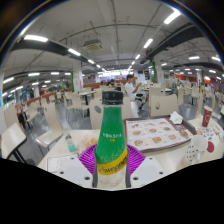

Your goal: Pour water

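Fingers [112, 170]: light-coloured pair, purple pads [90, 157] on inner faces, closed against both sides of a bottle, pinching it. Bottle [111, 135]: green, upright, green cap, yellow band low on the label, held between the fingers. Table [190, 152]: pale surface beneath and beyond the bottle. Menu sheet [156, 132]: printed with pictures, lying flat just right of the bottle. Second bottle [71, 146]: small, clear, left of the fingers. Background: large hall, rows of tables and chairs, ceiling strip lights.
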Demonstrator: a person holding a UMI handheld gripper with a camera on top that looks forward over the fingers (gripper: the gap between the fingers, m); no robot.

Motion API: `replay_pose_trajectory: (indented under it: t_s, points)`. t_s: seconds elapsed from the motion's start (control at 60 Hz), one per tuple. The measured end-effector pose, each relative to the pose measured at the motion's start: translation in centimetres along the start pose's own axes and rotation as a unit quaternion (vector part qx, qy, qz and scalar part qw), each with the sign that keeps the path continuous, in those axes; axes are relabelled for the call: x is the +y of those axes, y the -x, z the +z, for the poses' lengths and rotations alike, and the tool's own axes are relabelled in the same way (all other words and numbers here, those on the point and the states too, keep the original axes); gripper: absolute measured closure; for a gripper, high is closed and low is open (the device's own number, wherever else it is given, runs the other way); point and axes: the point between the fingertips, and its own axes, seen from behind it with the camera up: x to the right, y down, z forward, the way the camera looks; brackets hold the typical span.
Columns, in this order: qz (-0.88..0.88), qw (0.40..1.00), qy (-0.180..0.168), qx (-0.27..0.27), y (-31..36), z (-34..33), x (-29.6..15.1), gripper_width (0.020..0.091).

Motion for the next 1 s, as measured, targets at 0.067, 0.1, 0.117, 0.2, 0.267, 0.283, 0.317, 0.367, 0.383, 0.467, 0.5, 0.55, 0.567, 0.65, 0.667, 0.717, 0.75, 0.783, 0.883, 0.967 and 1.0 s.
replay_pose_trajectory:
  t_s: [0.067,0.1,0.117,0.2,0.267,0.283,0.317,0.367,0.383,0.467,0.5,0.55,0.567,0.65,0.667,0.717,0.75,0.783,0.883,0.967,1.0]
  points:
    - [0.078,0.997,-0.022,-0.016,-0.8,-0.5,-4.4,0.0735]
    - [0.127,0.991,-0.032,-0.028,-1.5,-0.8,-6.7,0.0735]
    - [0.156,0.986,-0.039,-0.036,-2.4,-0.8,-7.3,0.0737]
    - [0.315,0.946,-0.054,-0.059,-6.1,-1.5,-11.1,0.0736]
    - [0.439,0.893,-0.053,-0.079,-9.2,-1.2,-11.3,0.0736]
    - [0.471,0.877,-0.049,-0.084,-9.9,-1.1,-11.1,0.0737]
    - [0.535,0.838,-0.038,-0.097,-11.3,-1.5,-11.2,0.0738]
    - [0.612,0.782,-0.028,-0.116,-12.9,-1.2,-10.2,0.0738]
    - [0.636,0.762,-0.025,-0.121,-13.4,-1.2,-9.8,0.0737]
    - [0.724,0.676,-0.006,-0.14,-15.1,-1.3,-7.9,0.0739]
    - [0.753,0.64,0.004,-0.152,-15.2,-1.4,-7.4,0.0739]
    - [0.798,0.578,0.013,-0.172,-15.8,-2.3,-7.4,0.0739]
    - [0.807,0.564,0.01,-0.173,-15.9,-1.4,-6.9,0.0737]
    - [0.849,0.492,0.015,-0.194,-16.7,-2.3,-6.8,0.0738]
    - [0.851,0.486,0.017,-0.195,-16.4,-1.8,-6.9,0.0737]
    - [0.858,0.471,0.019,-0.206,-16.1,-1.8,-7.0,0.0737]
    - [0.861,0.462,0.021,-0.212,-15.9,-1.8,-7.2,0.0736]
    - [0.864,0.453,0.024,-0.22,-16.4,-2.3,-7.3,0.0739]
    - [0.866,0.444,0.035,-0.229,-16.5,-2.9,-7.7,0.0737]
    - [0.845,0.475,0.043,-0.243,-15.6,-3.8,-9.3,0.0737]
    - [0.816,0.515,0.042,-0.258,-15.7,-5.9,-9.8,0.0737]
